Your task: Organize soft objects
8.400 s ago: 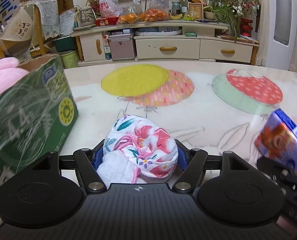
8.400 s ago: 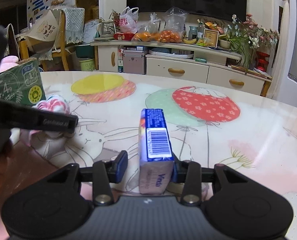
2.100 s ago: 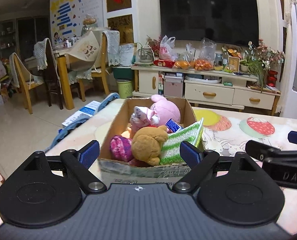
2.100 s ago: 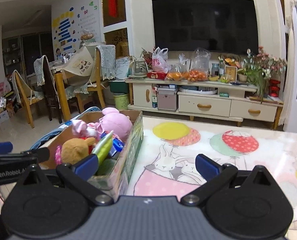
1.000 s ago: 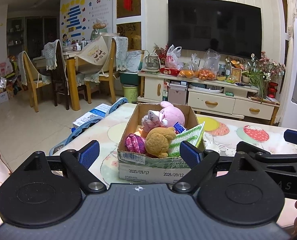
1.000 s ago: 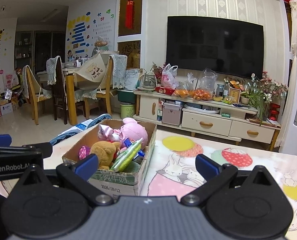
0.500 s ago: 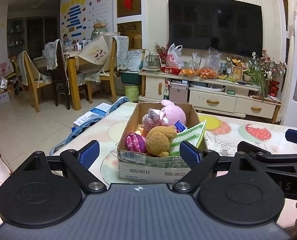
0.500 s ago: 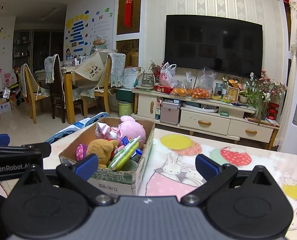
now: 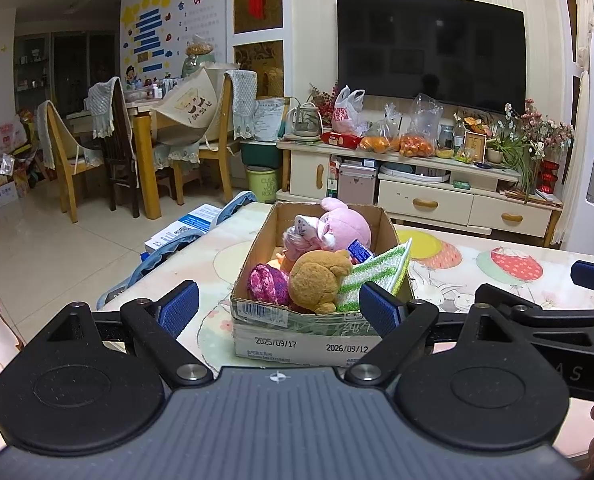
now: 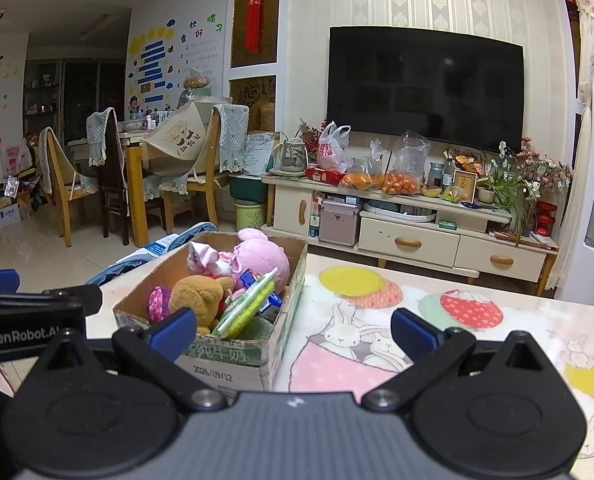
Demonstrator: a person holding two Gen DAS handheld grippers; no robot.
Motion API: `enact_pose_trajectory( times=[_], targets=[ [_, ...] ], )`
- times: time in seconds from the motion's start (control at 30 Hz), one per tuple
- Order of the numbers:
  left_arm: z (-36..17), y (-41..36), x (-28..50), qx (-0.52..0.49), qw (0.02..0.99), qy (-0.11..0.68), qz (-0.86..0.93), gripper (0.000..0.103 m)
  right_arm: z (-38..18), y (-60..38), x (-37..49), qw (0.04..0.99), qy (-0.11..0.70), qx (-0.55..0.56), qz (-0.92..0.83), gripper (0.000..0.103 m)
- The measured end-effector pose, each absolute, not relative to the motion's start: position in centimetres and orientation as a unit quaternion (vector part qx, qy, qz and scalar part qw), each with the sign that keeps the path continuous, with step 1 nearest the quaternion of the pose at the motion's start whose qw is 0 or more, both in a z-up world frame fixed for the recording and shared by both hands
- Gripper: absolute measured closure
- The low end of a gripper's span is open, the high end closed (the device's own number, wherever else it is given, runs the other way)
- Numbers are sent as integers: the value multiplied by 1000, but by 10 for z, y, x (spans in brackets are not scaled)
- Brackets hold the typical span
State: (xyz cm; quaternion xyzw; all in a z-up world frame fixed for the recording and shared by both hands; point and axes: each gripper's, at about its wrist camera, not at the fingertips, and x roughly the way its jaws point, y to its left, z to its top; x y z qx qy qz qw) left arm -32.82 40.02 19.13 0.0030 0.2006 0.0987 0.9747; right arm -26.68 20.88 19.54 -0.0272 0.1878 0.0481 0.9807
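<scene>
While both grippers are hanging back from the desk (image 10: pixel 497 344) with nothing between their fingers, the open brown cardboard box (image 9: pixel 297 332) is sitting at 12 o'clock in the left wrist view and at about 10 o'clock in the right wrist view, near the desk's left edge. The left gripper (image 9: pixel 277 307) is showing wide jaws framing the box from a distance; the right gripper (image 10: pixel 293 330) is likewise showing wide, empty jaws over the balloon-and-rabbit printed desk cover.

The soft things are lying inside the box: a pink plush toy (image 9: pixel 347 224) at the far end, a pale floral cloth bundle (image 9: pixel 307 234) just in front of it, a brown teddy bear (image 9: pixel 317 280) near the front, a magenta knitted ball (image 9: pixel 267 284) touching the bear at its 9 o'clock, and a green-and-white striped cloth (image 9: pixel 377 274) leaning against the wall at 3 o'clock. A small blue packet (image 9: pixel 359 250) is wedged between the bear and the pink toy.

Judging by this, the gathering looks essentially finished, since no loose soft item is showing on the visible desk. To close the step well, the person should be keeping both grippers clear of the box rim, checking the desk areas outside these views, and, if tidying further, pressing the striped cloth down gently so it is not spilling over the wall.
</scene>
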Motion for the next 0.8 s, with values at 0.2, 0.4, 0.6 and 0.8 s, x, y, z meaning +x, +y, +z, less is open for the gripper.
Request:
enact_pose_trajectory(
  times=[0.2,0.4,0.6,0.8],
  targets=[
    [191,399,-328,2,975,201,100,0,193,210,-265,980,191,-29,47,1],
    [190,398,-326,1,973,205,102,0,191,210,-262,979,194,-29,46,1],
    [188,397,-323,1,972,210,103,0,187,209,-257,979,198,-29,46,1],
    [185,391,-318,12,971,215,104,0,180,204,-250,977,207,-21,49,1]
  ],
)
